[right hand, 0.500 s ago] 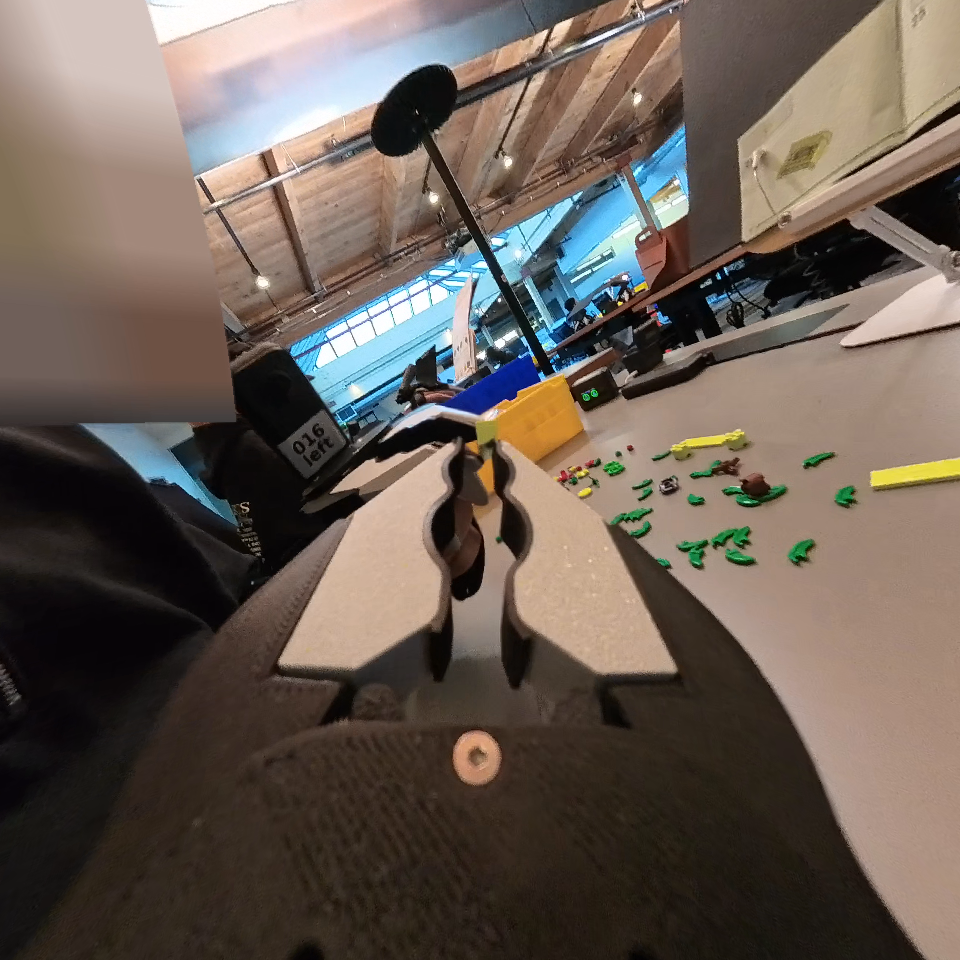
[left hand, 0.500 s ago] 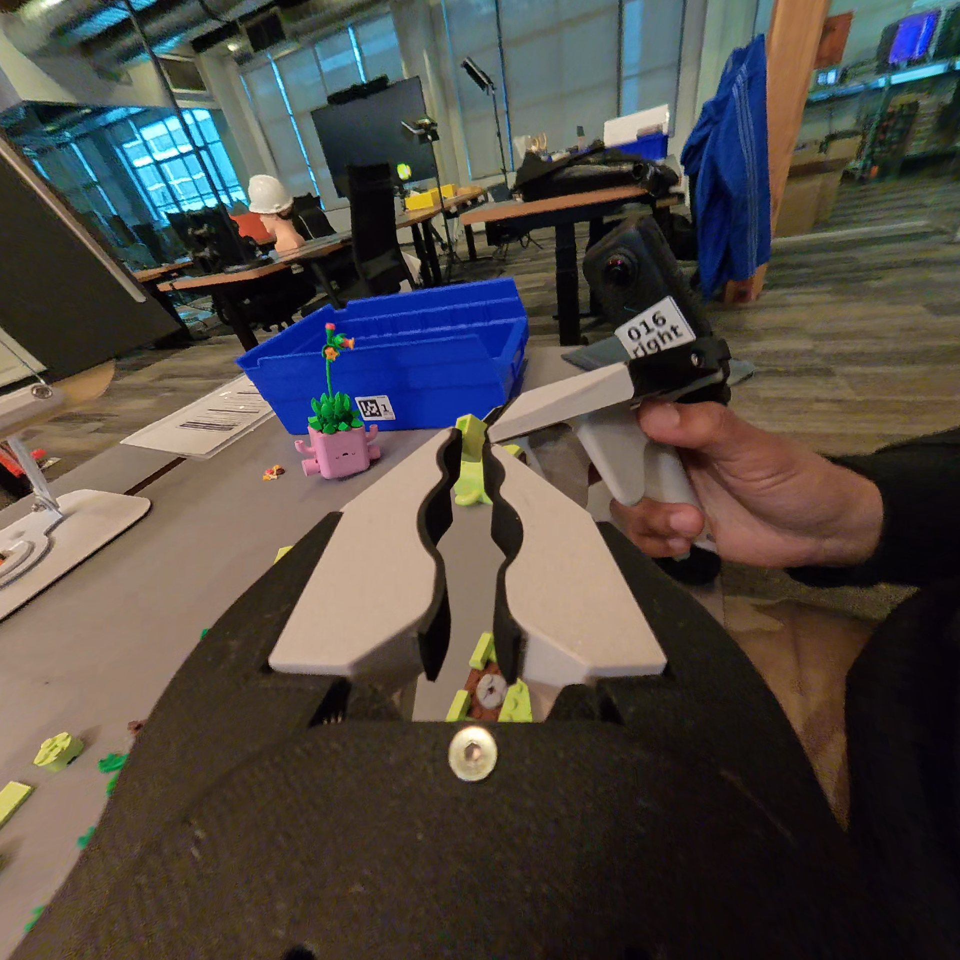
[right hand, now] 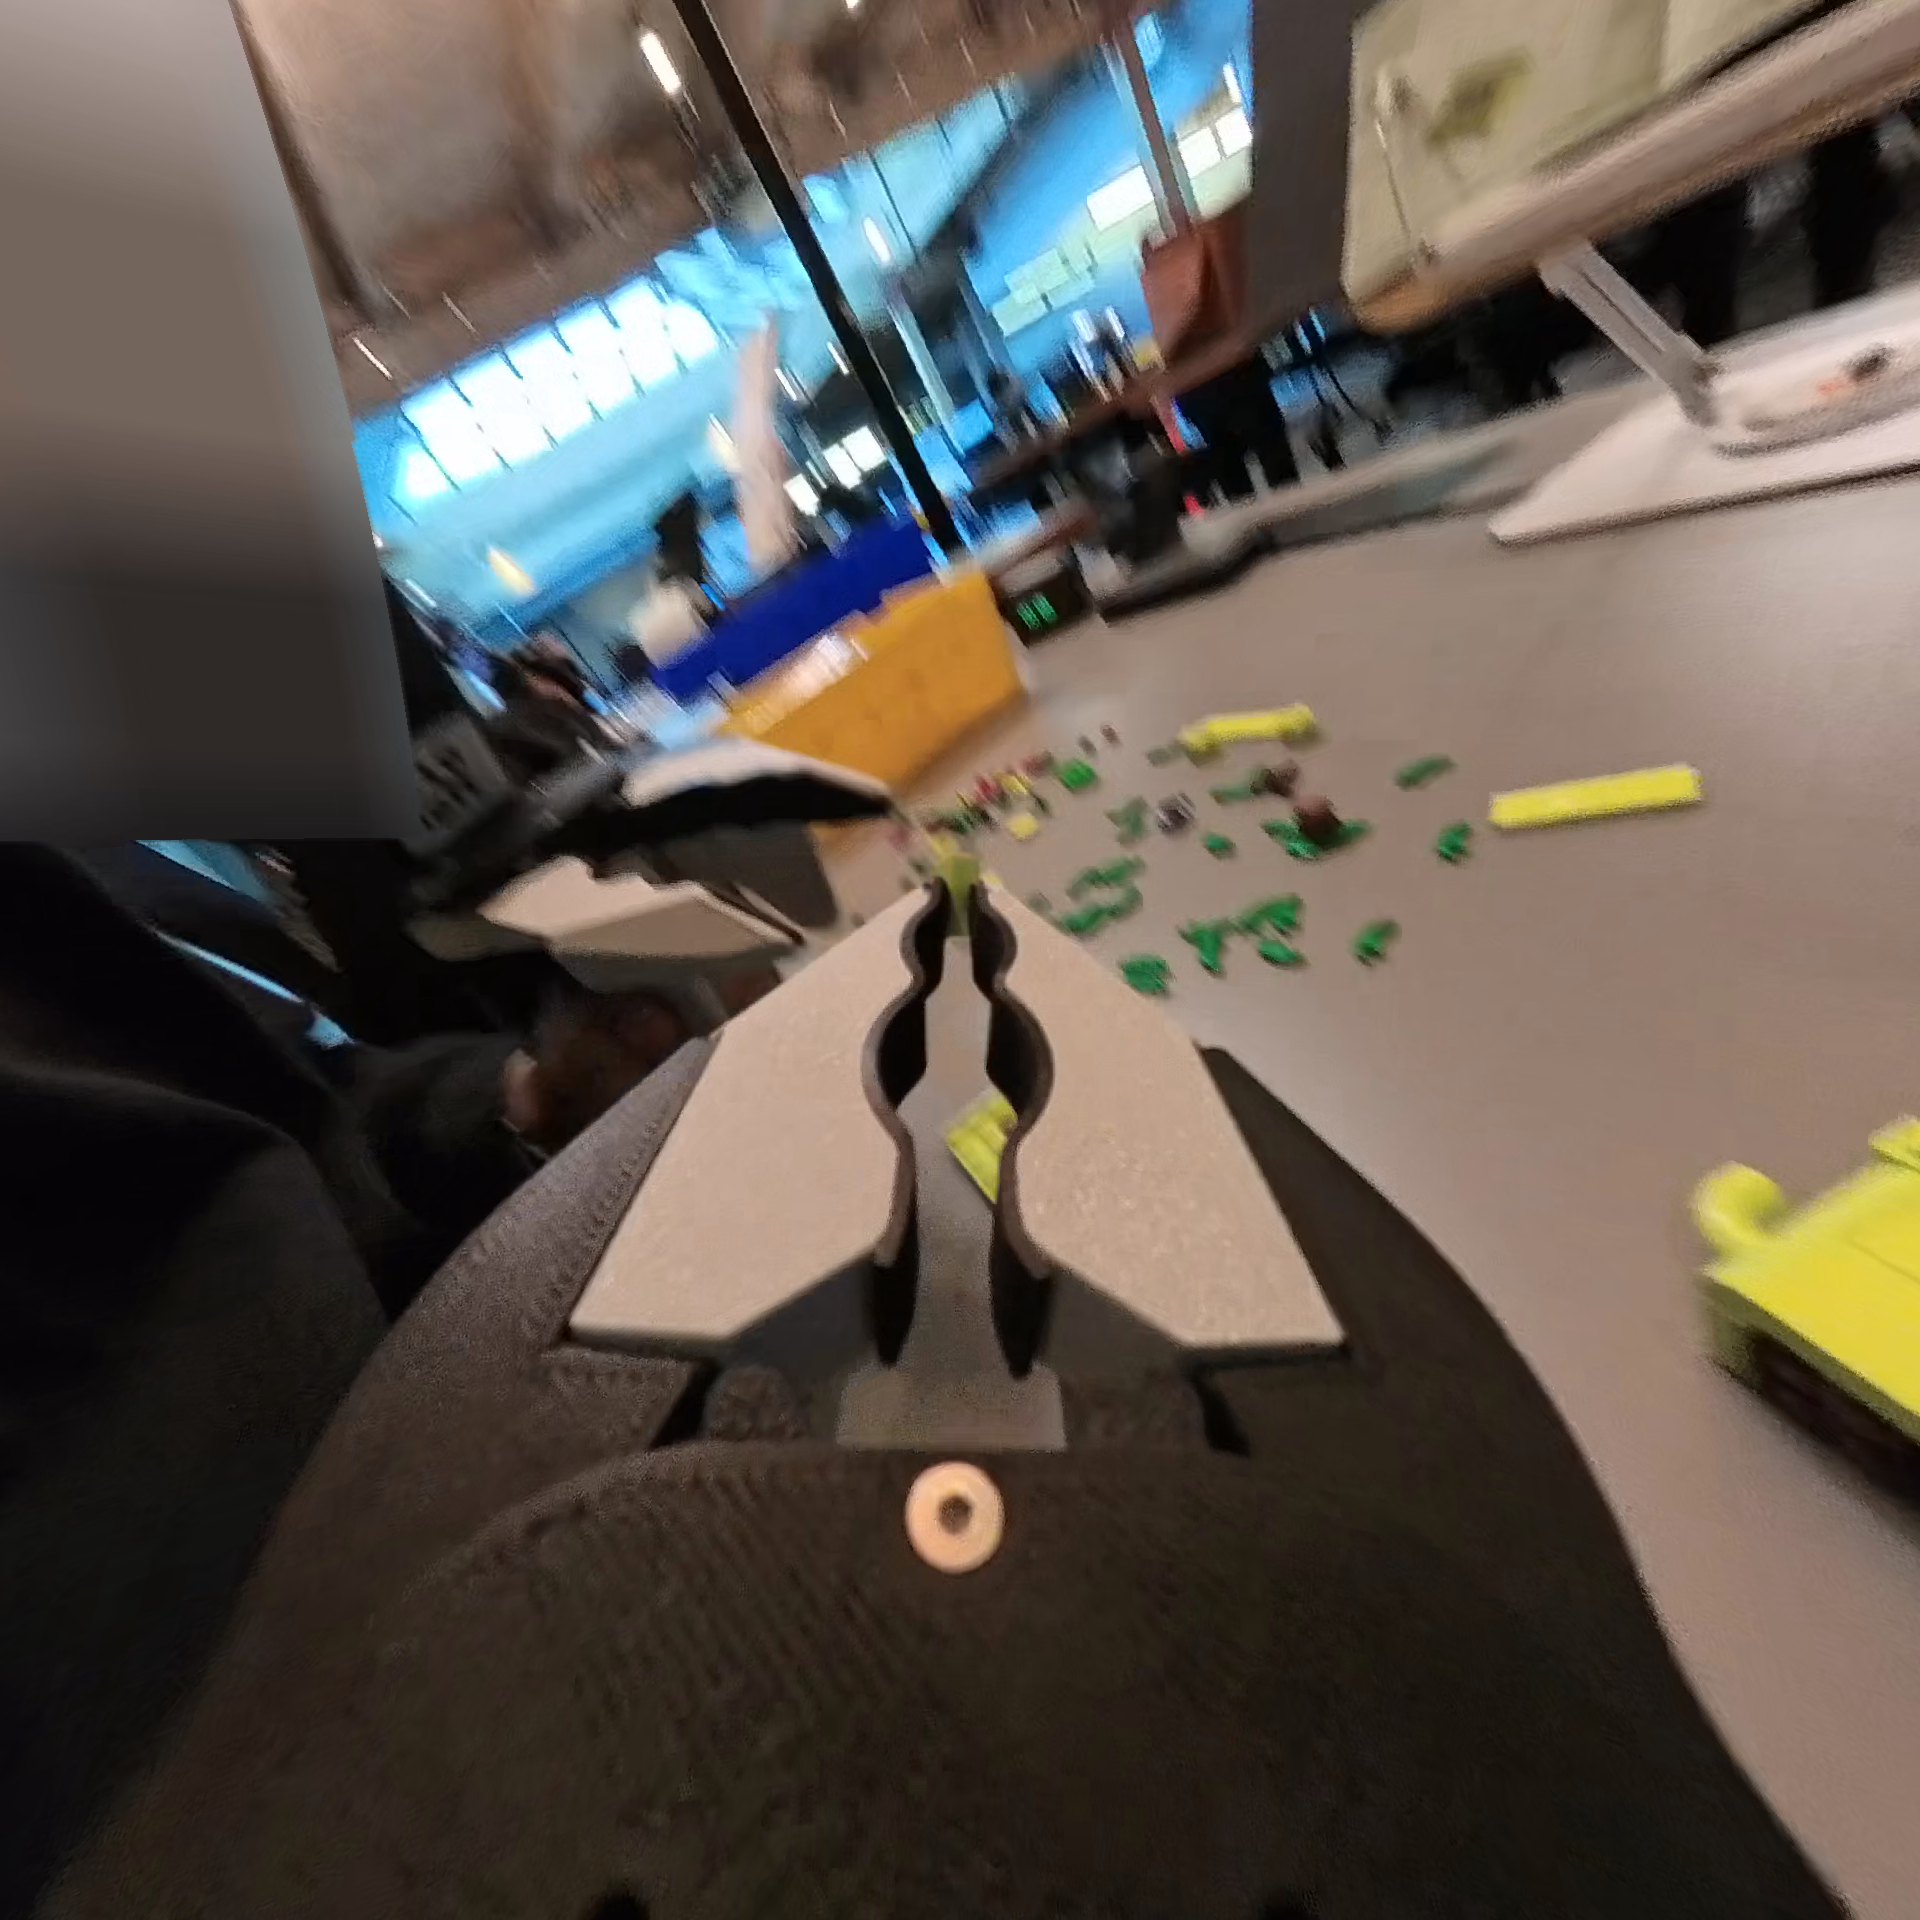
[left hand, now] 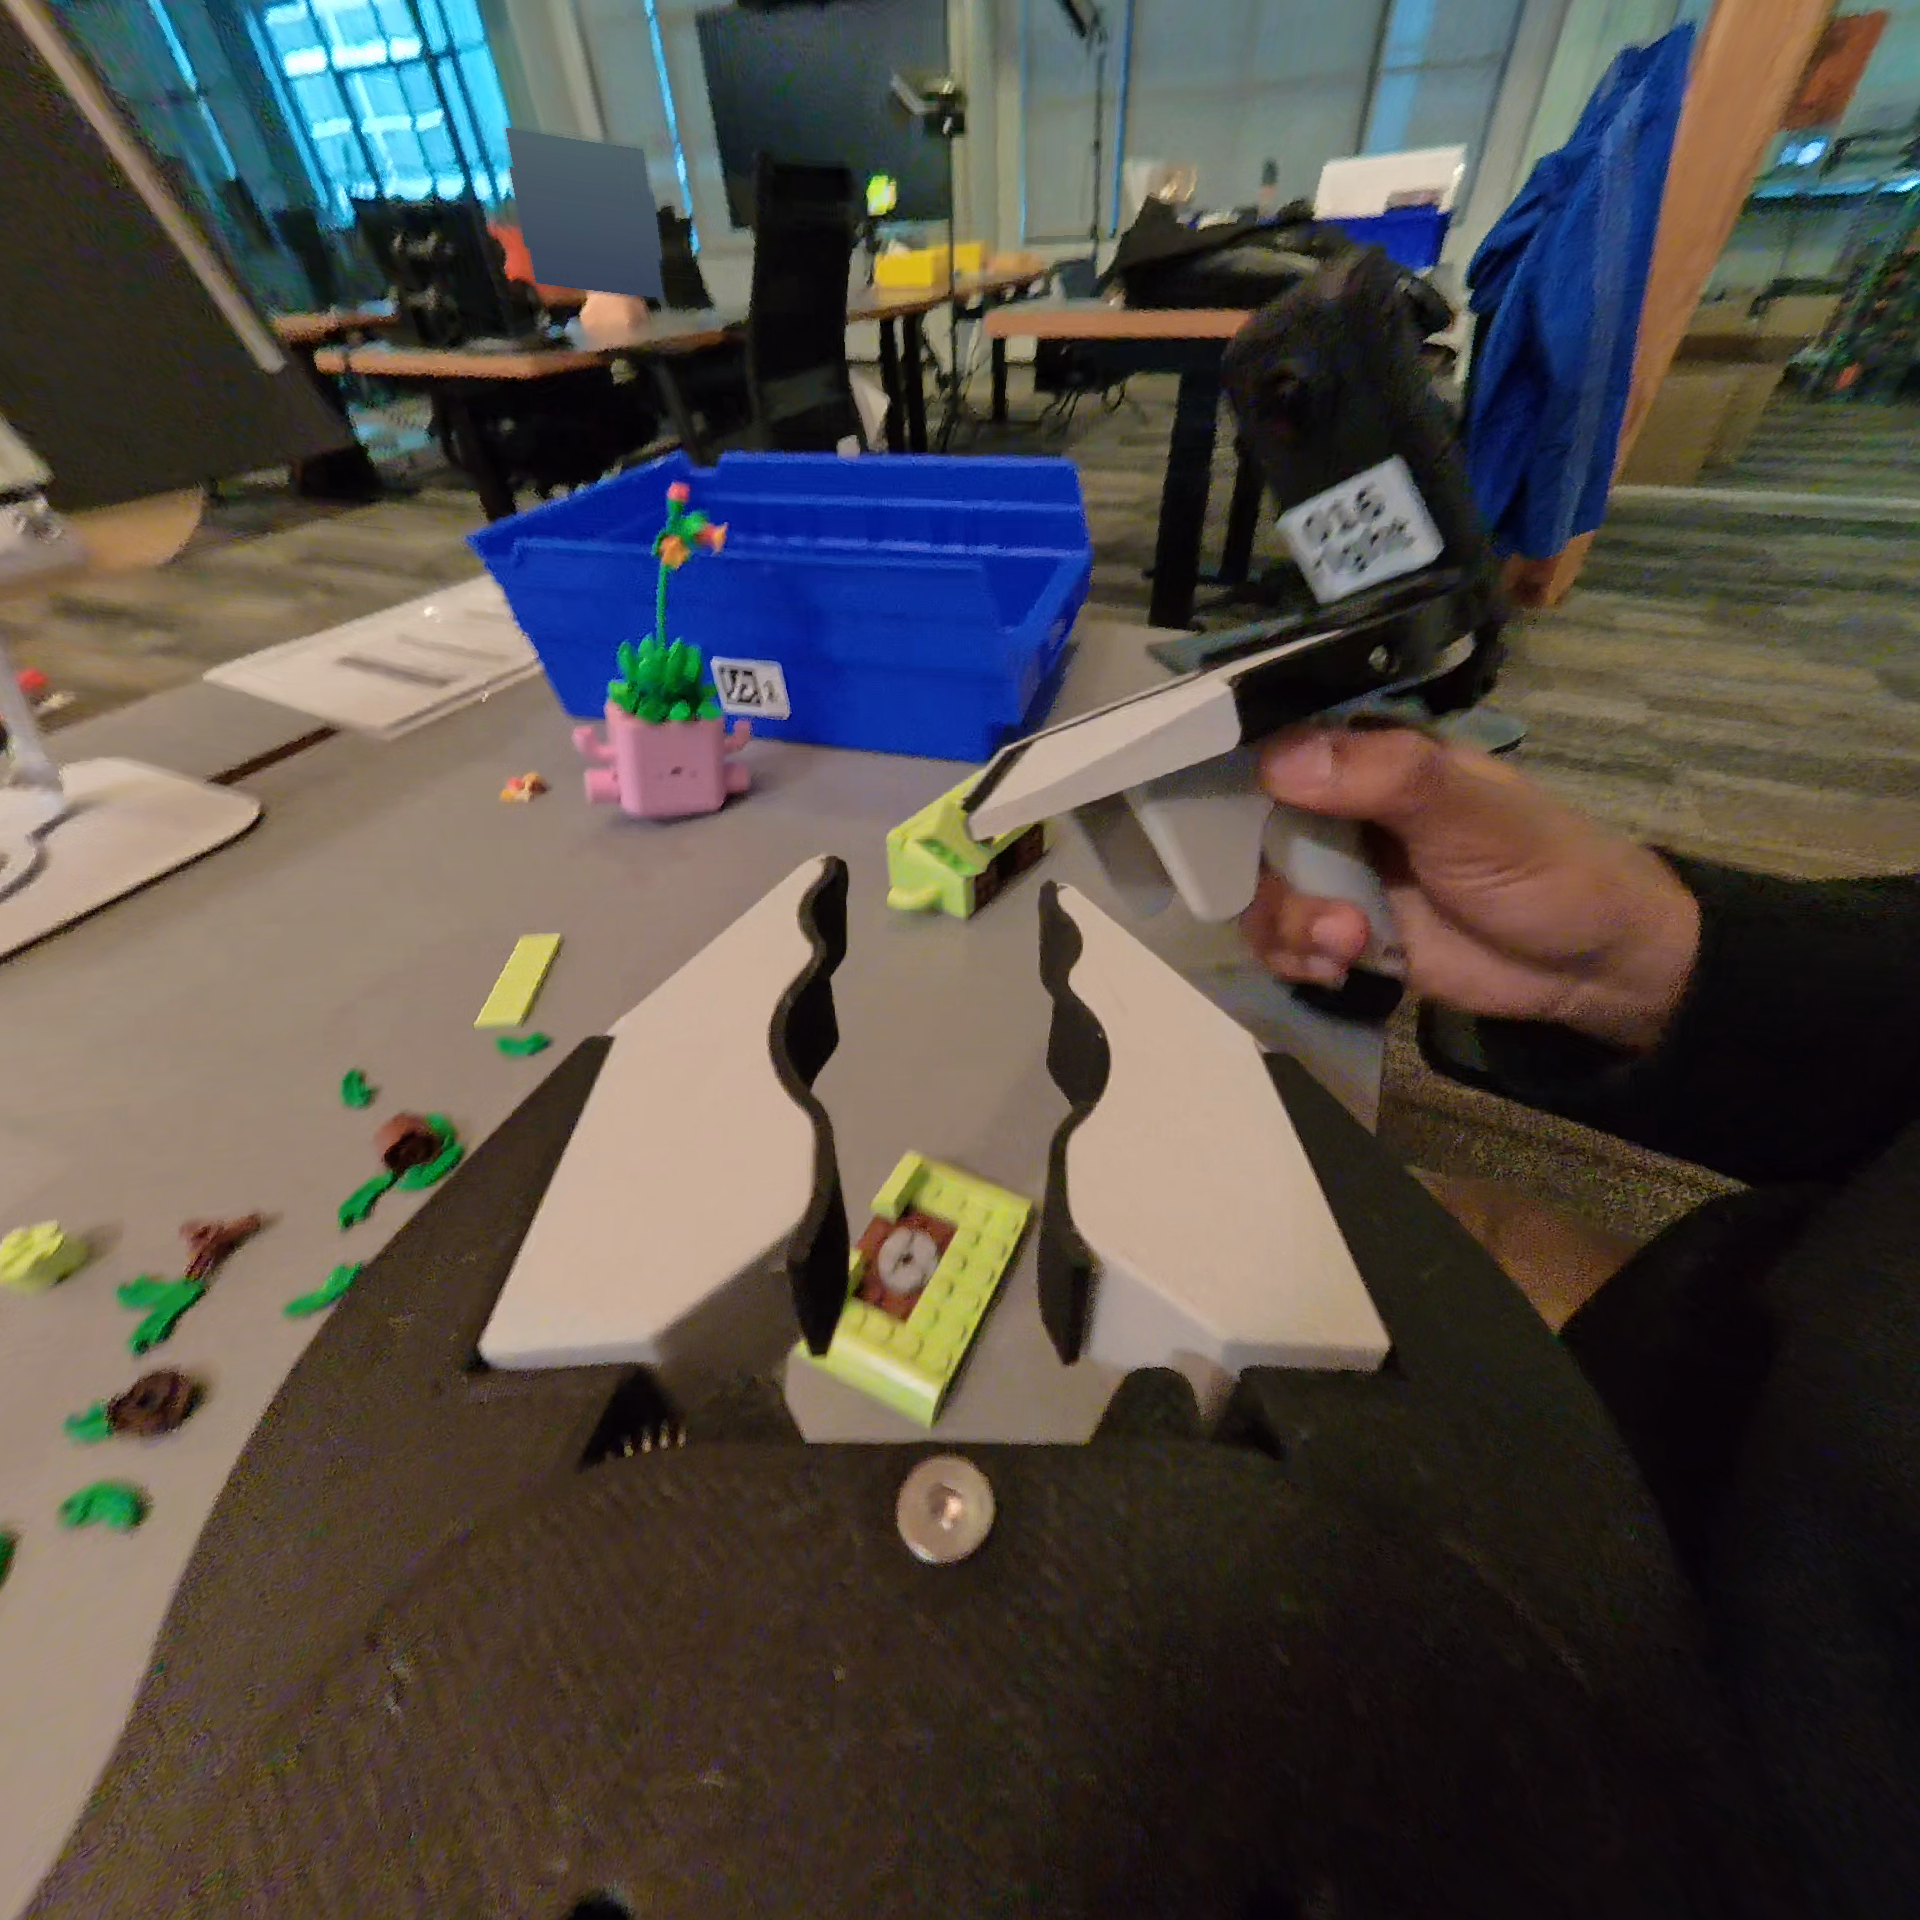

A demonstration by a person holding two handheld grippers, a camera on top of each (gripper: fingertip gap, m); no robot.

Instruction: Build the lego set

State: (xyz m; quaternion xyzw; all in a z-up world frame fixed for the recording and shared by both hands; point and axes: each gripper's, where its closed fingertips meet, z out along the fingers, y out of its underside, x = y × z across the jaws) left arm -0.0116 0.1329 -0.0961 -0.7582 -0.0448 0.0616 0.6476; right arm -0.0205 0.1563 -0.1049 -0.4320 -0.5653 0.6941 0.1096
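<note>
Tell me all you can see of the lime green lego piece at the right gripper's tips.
The lime green lego piece is a blocky plastic sub-assembly with dark brown bricks on its side facing the camera. It sits low at the grey table, contact unclear, before the blue bin. The right gripper is closed on its top; the open left gripper is apart.

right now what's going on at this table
A person is building a lego set with two handheld grippers. The right gripper is shut on a lime-green assembly, holding it low at the grey table. The left gripper is open and empty, above a lime-green plate with a brown centre lying on the table. Loose green leaf pieces lie scattered, and a finished pink pot plant stands by a blue bin.
</note>
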